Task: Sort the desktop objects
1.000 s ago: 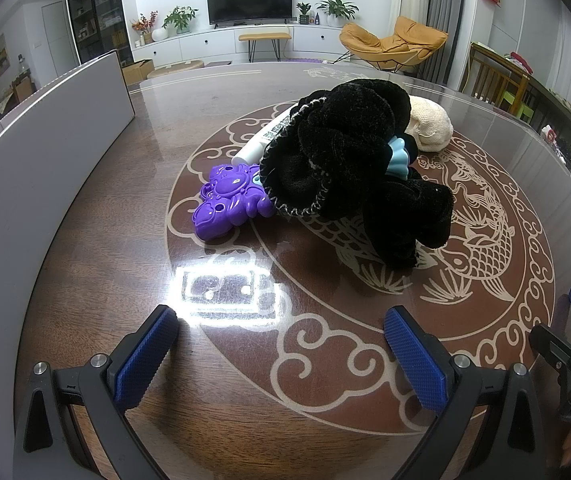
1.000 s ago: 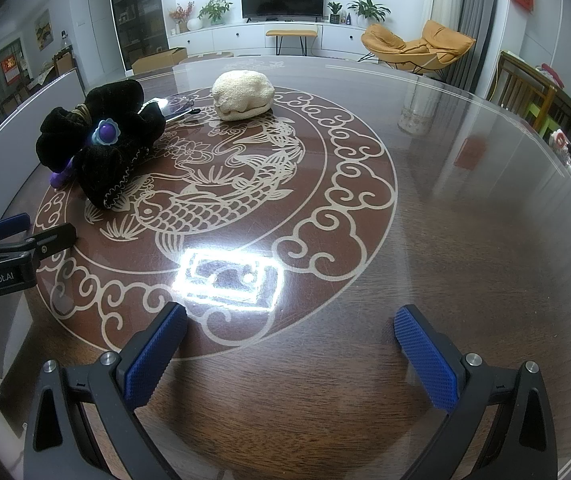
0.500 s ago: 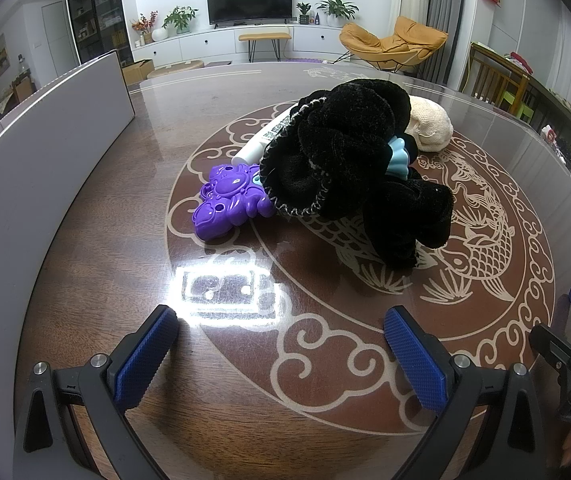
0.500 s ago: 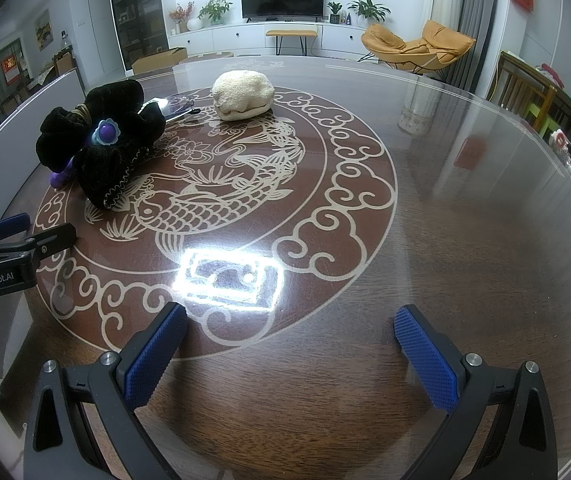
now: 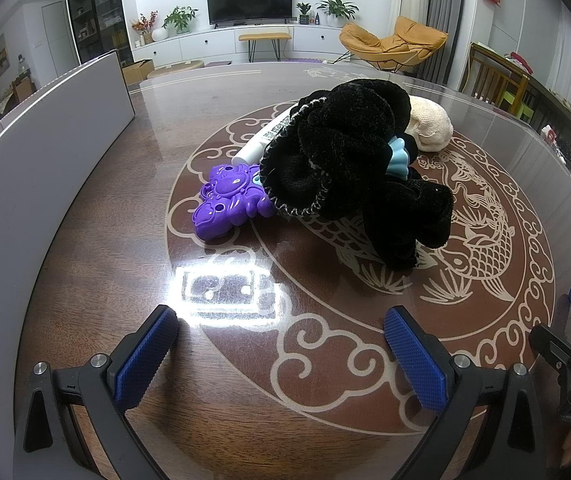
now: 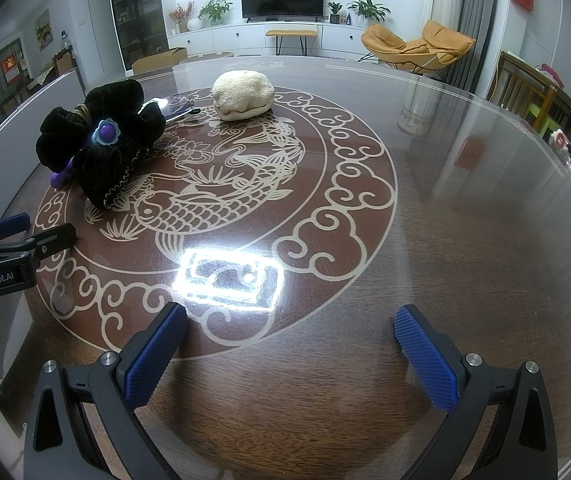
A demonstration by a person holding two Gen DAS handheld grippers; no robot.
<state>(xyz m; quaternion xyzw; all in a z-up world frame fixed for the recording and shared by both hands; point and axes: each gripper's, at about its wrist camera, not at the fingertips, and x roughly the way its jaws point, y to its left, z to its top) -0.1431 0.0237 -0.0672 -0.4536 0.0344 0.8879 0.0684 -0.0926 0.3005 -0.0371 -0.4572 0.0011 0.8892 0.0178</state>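
Observation:
A pile of black velvet cloth [image 5: 349, 164] lies on the round table, also in the right wrist view [image 6: 101, 140]. A purple plastic toy [image 5: 229, 204] sticks out at its left, a white tube [image 5: 261, 140] behind it, a light-blue piece [image 5: 399, 158] on top. A cream knitted hat [image 5: 431, 128] sits behind the pile; it also shows in the right wrist view [image 6: 243, 94]. My left gripper [image 5: 281, 344] is open and empty, short of the pile. My right gripper [image 6: 289, 340] is open and empty over bare table.
A long white box wall [image 5: 45, 152] runs along the table's left side. The glass-topped table [image 6: 465, 220] has a carp pattern and a lamp glare [image 6: 229, 274]. The left gripper shows at the left edge of the right wrist view [image 6: 9, 240].

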